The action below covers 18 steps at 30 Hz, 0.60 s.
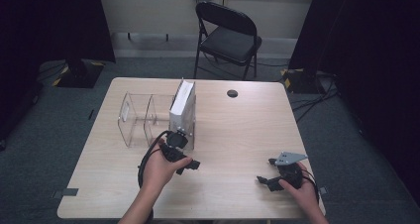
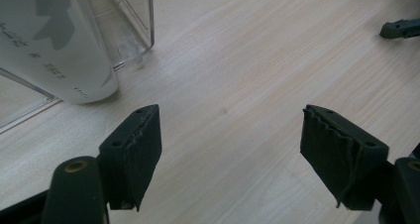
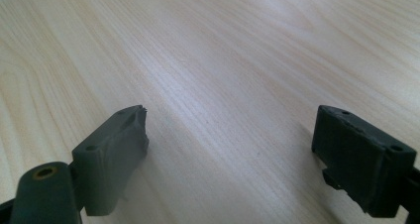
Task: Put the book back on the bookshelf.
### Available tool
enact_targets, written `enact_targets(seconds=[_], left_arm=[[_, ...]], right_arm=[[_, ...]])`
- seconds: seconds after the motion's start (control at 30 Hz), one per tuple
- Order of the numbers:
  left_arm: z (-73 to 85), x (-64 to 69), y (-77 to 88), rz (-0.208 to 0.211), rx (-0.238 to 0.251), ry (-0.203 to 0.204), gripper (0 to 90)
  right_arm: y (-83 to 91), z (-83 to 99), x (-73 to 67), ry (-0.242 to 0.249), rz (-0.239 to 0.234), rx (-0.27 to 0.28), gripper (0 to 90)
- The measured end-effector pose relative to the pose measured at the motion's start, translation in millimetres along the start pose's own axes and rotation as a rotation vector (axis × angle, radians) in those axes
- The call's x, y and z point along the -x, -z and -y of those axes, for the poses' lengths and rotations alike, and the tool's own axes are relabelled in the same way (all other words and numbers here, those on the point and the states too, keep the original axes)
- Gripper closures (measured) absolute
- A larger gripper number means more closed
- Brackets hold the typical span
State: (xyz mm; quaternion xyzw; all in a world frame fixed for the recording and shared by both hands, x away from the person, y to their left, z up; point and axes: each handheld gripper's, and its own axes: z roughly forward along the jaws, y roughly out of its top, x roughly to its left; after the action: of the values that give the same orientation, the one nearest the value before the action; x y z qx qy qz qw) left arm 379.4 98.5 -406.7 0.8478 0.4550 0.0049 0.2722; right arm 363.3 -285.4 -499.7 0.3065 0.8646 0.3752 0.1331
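Observation:
A clear plastic organizer (image 1: pixel 136 116) with several compartments stands on the left half of the wooden table (image 1: pixel 237 135). A white book (image 1: pixel 182 107) stands upright in its rightmost compartment. My left gripper (image 1: pixel 184 152) hovers just in front of that compartment, open, with nothing between its jaws. In the left gripper view the left gripper (image 2: pixel 230 117) frames bare wood, with the book's rounded lower edge (image 2: pixel 54 40) and the organizer's wall (image 2: pixel 133 30) at upper left. My right gripper (image 1: pixel 266 170) rests near the table's front right, open and empty; in the right gripper view the right gripper (image 3: pixel 233 117) has bare tabletop between its jaws.
A black folding chair (image 1: pixel 230 35) stands beyond the table's far edge. A small dark round spot (image 1: pixel 232 93) lies on the table near the back. A tip of the right gripper's jaw (image 2: pixel 401 28) shows at the upper right of the left gripper view.

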Motion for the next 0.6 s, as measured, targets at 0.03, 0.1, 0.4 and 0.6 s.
enact_targets(seconds=[0.03,0.1,0.4,0.6], left_arm=[[0.0,0.2,-0.9,0.003,-0.002,-0.003,24.1],[0.2,2.0,-3.8,0.009,0.003,0.0,24.1],[3.0,7.2,-17.5,0.019,-0.008,-0.018,24.0],[6.6,9.7,-28.0,0.034,-0.013,-0.016,24.0]], right_arm=[[0.0,0.0,0.0,0.001,0.0,0.0,13.2],[-0.1,0.1,0.1,0.0,-0.002,0.001,13.1],[0.0,0.0,0.0,0.0,0.0,0.0,13.2],[-0.1,0.1,0.0,0.0,-0.002,0.001,13.2]])
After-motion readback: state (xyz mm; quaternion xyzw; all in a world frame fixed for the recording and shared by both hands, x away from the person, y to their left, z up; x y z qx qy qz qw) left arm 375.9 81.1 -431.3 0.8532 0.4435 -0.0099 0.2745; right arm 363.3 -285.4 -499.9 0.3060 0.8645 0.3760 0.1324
